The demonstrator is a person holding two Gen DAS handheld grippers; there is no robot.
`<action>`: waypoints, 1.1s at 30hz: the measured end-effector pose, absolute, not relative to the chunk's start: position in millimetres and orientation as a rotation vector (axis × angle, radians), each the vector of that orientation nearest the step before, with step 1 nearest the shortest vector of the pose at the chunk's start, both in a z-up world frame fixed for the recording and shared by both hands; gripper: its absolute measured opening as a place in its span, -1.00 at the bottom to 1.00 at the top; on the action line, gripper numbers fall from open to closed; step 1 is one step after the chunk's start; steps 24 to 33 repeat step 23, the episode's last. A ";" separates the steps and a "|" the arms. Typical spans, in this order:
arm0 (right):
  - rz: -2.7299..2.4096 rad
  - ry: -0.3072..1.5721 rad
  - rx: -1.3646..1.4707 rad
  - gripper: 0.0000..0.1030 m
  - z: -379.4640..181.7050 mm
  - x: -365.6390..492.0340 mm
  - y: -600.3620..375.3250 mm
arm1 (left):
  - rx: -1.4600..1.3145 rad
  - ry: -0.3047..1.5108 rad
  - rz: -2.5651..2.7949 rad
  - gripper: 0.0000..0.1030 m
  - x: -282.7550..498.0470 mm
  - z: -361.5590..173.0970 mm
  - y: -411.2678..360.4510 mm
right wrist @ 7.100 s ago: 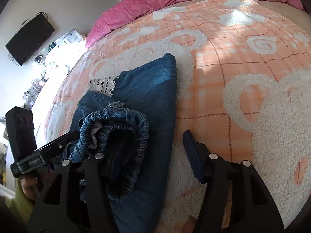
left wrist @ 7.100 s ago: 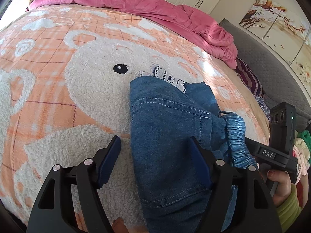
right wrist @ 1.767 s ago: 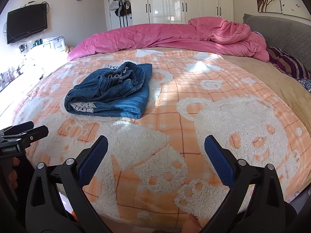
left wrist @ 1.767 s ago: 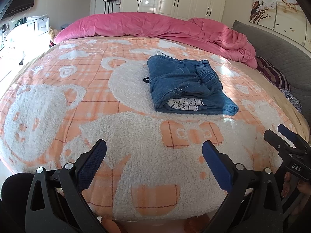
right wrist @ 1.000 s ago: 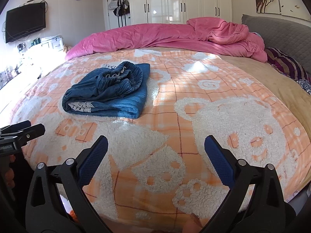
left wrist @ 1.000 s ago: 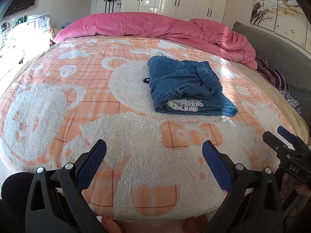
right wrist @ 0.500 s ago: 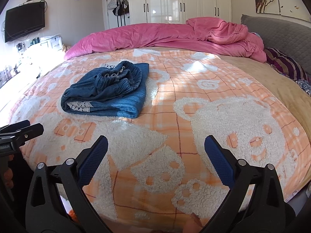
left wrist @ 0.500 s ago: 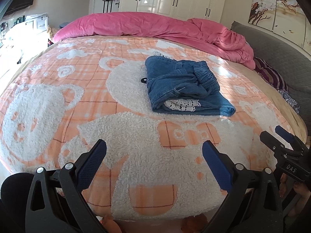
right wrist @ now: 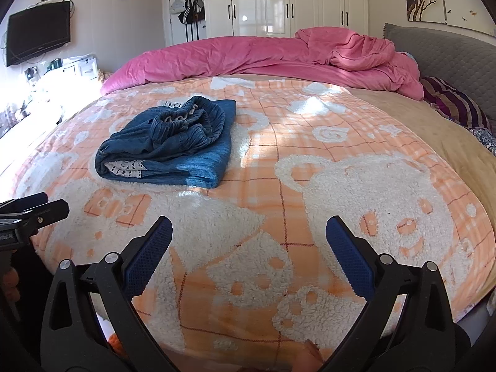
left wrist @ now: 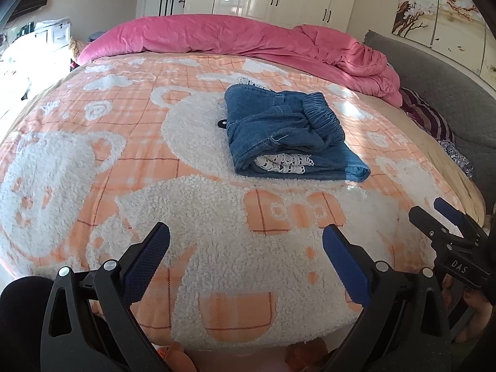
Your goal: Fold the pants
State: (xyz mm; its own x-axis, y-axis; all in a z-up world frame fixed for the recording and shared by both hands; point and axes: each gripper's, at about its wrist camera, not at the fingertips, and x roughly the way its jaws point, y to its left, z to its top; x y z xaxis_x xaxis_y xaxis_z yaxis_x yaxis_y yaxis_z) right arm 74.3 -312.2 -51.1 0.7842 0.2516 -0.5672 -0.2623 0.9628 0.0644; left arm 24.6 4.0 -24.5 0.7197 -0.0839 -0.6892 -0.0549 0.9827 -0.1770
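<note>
The blue denim pants [left wrist: 288, 133] lie folded in a compact bundle on the orange-and-white fleece blanket [left wrist: 186, 204], white lace trim showing at the near edge and the elastic waistband on top. In the right wrist view the same pants [right wrist: 173, 142] sit left of centre. My left gripper [left wrist: 246, 241] is open, well back from the pants near the bed's front edge, nothing between its blue pads. My right gripper [right wrist: 249, 232] is open too and holds nothing. Each gripper shows at the side of the other's view.
A crumpled pink duvet [left wrist: 248, 40] runs along the far side of the bed. A grey headboard [right wrist: 446, 49] and a striped pillow [right wrist: 458, 102] are at the right. White wardrobes [right wrist: 288, 0] stand behind, and a wall TV [right wrist: 37, 37] hangs at the left.
Earlier both grippers stood right at the pants on the bed; both have drawn back to the bed's near edge. Over the last second the views barely shift and the pants lie still.
</note>
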 end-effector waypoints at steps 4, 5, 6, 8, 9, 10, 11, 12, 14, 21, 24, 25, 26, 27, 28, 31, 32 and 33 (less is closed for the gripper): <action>0.271 0.617 -0.008 0.82 -52.2 73.4 -316.9 | -0.229 0.775 -0.031 0.91 26.5 -24.6 9.7; 0.268 0.622 -0.001 0.82 -53.0 74.1 -319.2 | -0.229 0.790 -0.021 0.91 28.8 -24.7 10.5; 0.263 0.628 0.007 0.82 -53.3 74.9 -321.9 | -0.222 0.803 -0.007 0.91 30.9 -24.9 10.7; 0.257 0.634 0.025 0.82 -53.9 77.1 -325.6 | -0.212 0.813 0.009 0.91 34.5 -25.1 12.8; 0.253 0.638 0.034 0.82 -54.3 78.4 -328.0 | -0.220 0.819 0.009 0.91 35.9 -25.0 15.3; 0.245 0.641 0.037 0.82 -54.0 80.8 -329.5 | -0.229 0.824 -0.003 0.91 38.0 -24.6 18.1; 0.233 0.642 0.045 0.82 -53.5 83.7 -333.3 | -0.229 0.819 0.000 0.91 39.5 -22.6 20.6; 0.224 0.646 0.058 0.82 -52.4 87.2 -336.6 | -0.225 0.803 0.003 0.91 40.0 -19.1 23.6; 0.193 0.656 0.069 0.82 -47.9 101.1 -349.1 | -0.204 0.768 0.013 0.91 45.1 -7.2 34.7; -0.118 0.735 0.119 0.82 -32.1 196.7 -460.8 | -0.162 0.884 0.299 0.91 134.8 -1.0 151.7; -0.205 0.803 0.121 0.82 -40.9 238.7 -500.1 | -0.160 0.922 0.392 0.91 169.4 -13.4 193.4; -0.205 0.803 0.121 0.82 -40.9 238.7 -500.1 | -0.160 0.922 0.392 0.91 169.4 -13.4 193.4; -0.205 0.803 0.121 0.82 -40.9 238.7 -500.1 | -0.160 0.922 0.392 0.91 169.4 -13.4 193.4; -0.205 0.803 0.121 0.82 -40.9 238.7 -500.1 | -0.160 0.922 0.392 0.91 169.4 -13.4 193.4; -0.205 0.803 0.121 0.82 -40.9 238.7 -500.1 | -0.160 0.922 0.392 0.91 169.4 -13.4 193.4; -0.205 0.803 0.121 0.82 -40.9 238.7 -500.1 | -0.160 0.922 0.392 0.91 169.4 -13.4 193.4; -0.205 0.803 0.121 0.82 -40.9 238.7 -500.1 | -0.160 0.922 0.392 0.91 169.4 -13.4 193.4; -0.205 0.803 0.121 0.82 -40.9 238.7 -500.1 | -0.160 0.922 0.392 0.91 169.4 -13.4 193.4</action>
